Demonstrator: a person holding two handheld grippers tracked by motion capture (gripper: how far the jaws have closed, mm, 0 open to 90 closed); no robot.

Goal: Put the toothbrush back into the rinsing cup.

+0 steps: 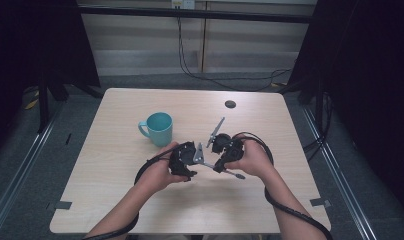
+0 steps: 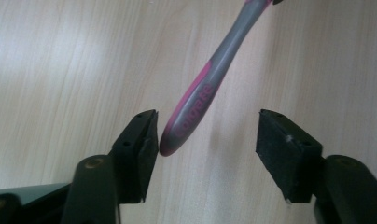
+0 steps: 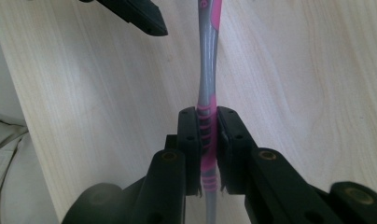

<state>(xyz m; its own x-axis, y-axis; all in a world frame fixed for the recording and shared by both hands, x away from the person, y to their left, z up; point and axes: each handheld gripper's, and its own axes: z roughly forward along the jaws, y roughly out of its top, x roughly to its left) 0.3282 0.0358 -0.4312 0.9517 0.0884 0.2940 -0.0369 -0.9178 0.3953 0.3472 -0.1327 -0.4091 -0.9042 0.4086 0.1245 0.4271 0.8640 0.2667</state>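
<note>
A grey and pink toothbrush is clamped by its ribbed pink neck in my right gripper, which is shut on it. Its handle end reaches between the jaws of my left gripper, close to the left pad. The right pad stands well clear of it, so this gripper is open. In the high view both grippers meet over the middle of the table, left gripper facing right gripper, with the toothbrush sticking out toward the near right. One jaw of the left gripper shows at the top of the right gripper view.
A teal mug stands upright just beyond and to the left of the hands, handle to the left. The wooden table has a dark round grommet at the far right. Black cables trail from both grippers toward the near edge.
</note>
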